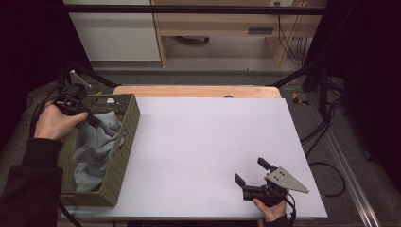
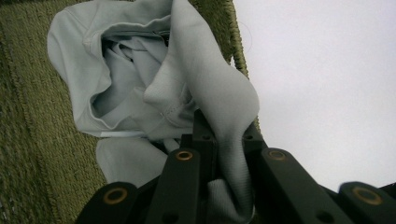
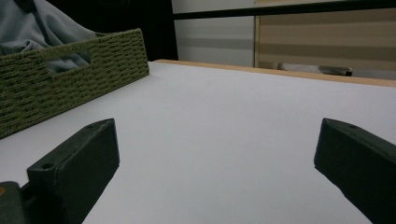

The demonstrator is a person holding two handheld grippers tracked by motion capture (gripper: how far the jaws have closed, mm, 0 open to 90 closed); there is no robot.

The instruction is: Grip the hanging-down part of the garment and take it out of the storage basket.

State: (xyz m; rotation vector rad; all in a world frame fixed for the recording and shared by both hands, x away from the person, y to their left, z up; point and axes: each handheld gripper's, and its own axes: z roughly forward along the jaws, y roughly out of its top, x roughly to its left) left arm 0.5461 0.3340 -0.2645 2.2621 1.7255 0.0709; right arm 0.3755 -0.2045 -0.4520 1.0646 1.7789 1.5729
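The left tool (image 1: pixel 92 119) is clamped on a fold of the grey garment (image 1: pixel 97 146), which lies crumpled inside the green woven basket (image 1: pixel 124 146) at the left end of the white tabletop (image 1: pixel 208 142). In the left gripper view the pinched fold (image 2: pixel 229 154) runs down between the closed jaws while the rest of the garment (image 2: pixel 135 79) sags into the basket (image 2: pixel 32 140). To do this step well, the lift should probably go straight up until the cloth clears the basket rim, then across to the bare tabletop, with the grip kept firm so the fold does not slip. The left hand (image 1: pixel 54 122) reaches over the basket's far corner, tool angled down into it. The right tool (image 1: pixel 253 172) rests low at the near right edge, jaws spread wide and empty, aimed across the tabletop (image 3: pixel 233 121) toward the basket (image 3: pixel 70 88).
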